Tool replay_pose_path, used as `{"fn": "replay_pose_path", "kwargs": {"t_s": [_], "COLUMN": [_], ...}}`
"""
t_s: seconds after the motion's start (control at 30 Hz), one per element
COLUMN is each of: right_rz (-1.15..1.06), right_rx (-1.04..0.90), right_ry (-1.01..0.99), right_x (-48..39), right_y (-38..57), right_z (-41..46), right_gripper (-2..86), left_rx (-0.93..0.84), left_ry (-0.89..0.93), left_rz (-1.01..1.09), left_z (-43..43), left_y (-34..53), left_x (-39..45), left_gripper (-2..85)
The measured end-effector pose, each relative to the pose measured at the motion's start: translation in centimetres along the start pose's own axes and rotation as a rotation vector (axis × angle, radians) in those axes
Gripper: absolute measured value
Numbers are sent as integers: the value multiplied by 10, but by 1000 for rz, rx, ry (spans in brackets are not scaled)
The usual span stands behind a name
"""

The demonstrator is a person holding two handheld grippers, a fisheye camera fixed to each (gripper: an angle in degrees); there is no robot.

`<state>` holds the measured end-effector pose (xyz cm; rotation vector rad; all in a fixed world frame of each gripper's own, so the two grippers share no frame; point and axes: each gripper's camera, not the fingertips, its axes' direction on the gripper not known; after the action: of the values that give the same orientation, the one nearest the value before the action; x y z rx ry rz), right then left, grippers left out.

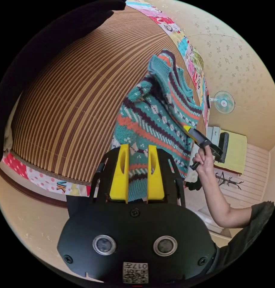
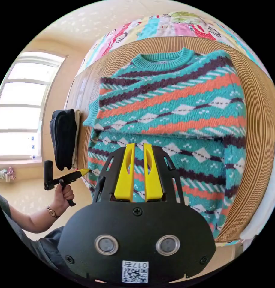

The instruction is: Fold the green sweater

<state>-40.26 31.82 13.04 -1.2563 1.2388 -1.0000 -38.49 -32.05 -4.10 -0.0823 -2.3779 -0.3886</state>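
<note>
Left gripper part-open over green sweater — right gripper narrower, perhaps empty.

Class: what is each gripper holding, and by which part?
It cannot be told. The left gripper and right gripper sit at opposite bottom corners of the green sweater, but whether either pinches it is unclear.

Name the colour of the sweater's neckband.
Teal green, plain ribbed knit, unlike the striped and diamond-patterned body of the sweater. The neckband shows best in the right gripper view.
</note>
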Motion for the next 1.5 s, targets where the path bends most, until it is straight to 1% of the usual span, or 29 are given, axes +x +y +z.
{"fn": "replay_pose_path", "kwargs": {"t_s": [0.03,0.1,0.17,0.27,0.33,0.4,0.5,0.57,0.63,0.67,0.73,0.77,0.8,0.83,0.9,0.93,0.97,1.0,1.03,1.1,1.13,1.2,1.27,1.33,1.37,1.4,1.43,1.47,1.5], "right_rz": [48,123,217,236,246,219,131,65,16,-9,-46,-90,-116,-157,9,205,354,382,397,377,366,340,359,347,343,345,352,360,365], "right_rx": [59,100,43,-40,-80,-37,76,169,203,192,145,44,-8,-9,123,253,348,362,329,187,155,206,274,335,348,344,323,296,284], "right_ry": [-42,8,176,289,308,288,313,298,293,345,395,437,484,513,473,438,394,360,313,383,486,504,374,261,234,232,237,237,232], "right_x": [21,50,90,132,146,142,125,118,112,109,111,118,122,131,160,188,217,229,246,254,251,244,245,243,241,241,241,244,246], "right_y": [23,57,96,132,144,144,109,57,10,-24,-66,-89,-98,-104,-101,-86,-64,-55,-44,-38,-32,-19,-3,15,29,35,49,65,73], "right_z": [-6,-20,-31,-41,-44,-56,-73,-77,-71,-61,-39,-19,-11,-13,-49,-78,-97,-99,-96,-81,-76,-84,-105,-122,-128,-130,-132,-133,-134], "right_gripper": [59,69,83,92,95,99,107,116,125,129,123,101,91,60,40,35,31,30,26,21,19,20,30,39,43,45,48,51,53], "left_rx": [23,44,49,-26,-119,-119,-60,-20,41,63,165,187,222,257,297,304,302,289,253,162,135,133,205,295,287,219,88,-5,-101], "left_ry": [-37,-107,-155,-198,-260,-268,-244,-243,-250,-252,-234,-229,-239,-260,-251,-219,-202,-181,-190,-238,-270,-321,-333,-263,-245,-213,-198,-198,-233], "left_rz": [9,22,26,76,129,143,173,192,235,247,308,327,362,373,363,353,351,349,348,337,351,381,396,460,470,471,434,408,378], "left_z": [-7,-15,-20,-13,1,2,-3,-1,5,5,5,5,7,9,12,15,17,23,34,57,68,71,58,43,45,59,87,106,130], "left_y": [6,17,30,54,76,90,91,80,58,52,21,13,-5,-23,-49,-64,-70,-80,-86,-92,-89,-81,-72,-66,-69,-81,-100,-110,-122], "left_x": [-1,-5,-13,-25,-26,-20,-5,6,26,32,61,69,84,96,107,112,114,118,122,125,129,139,151,172,176,181,181,178,174], "left_gripper": [101,109,117,126,125,121,117,117,117,117,117,118,119,121,123,125,126,128,129,127,119,110,103,100,101,104,97,93,74]}}
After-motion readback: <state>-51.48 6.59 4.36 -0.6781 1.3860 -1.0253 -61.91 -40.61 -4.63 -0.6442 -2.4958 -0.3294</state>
